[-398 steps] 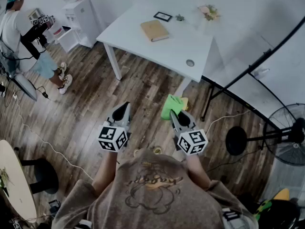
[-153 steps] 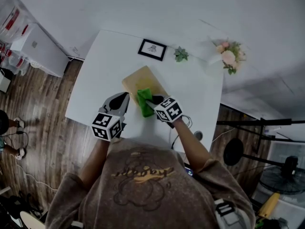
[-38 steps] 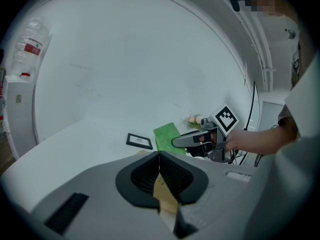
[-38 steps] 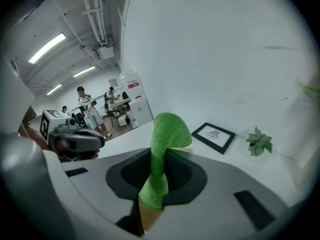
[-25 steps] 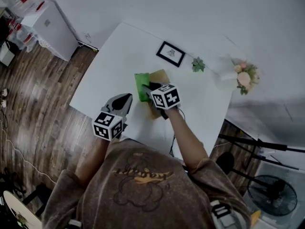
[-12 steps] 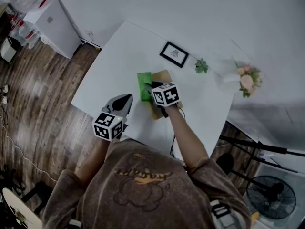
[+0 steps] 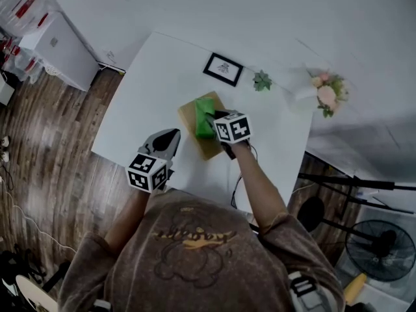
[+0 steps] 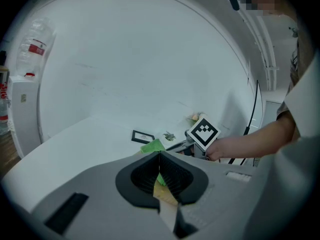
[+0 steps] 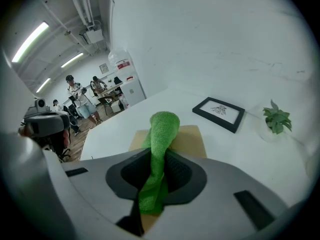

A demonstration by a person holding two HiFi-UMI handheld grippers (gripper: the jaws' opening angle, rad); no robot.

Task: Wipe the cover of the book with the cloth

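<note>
My R gripper [image 7: 213,118], mid-frame, clamps the green cloth [image 7: 204,116] over the book [image 7: 205,145]; L gripper [image 7: 168,136], lower left, jaws together, holds nothing.

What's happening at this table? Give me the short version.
A person appears to be wiping a book with a cloth. The right tongs are shut on a green cloth, held over the cover of a tan book on the white table. The left tongs are shut on nothing and hang to the left of the book, taking no part.
</note>
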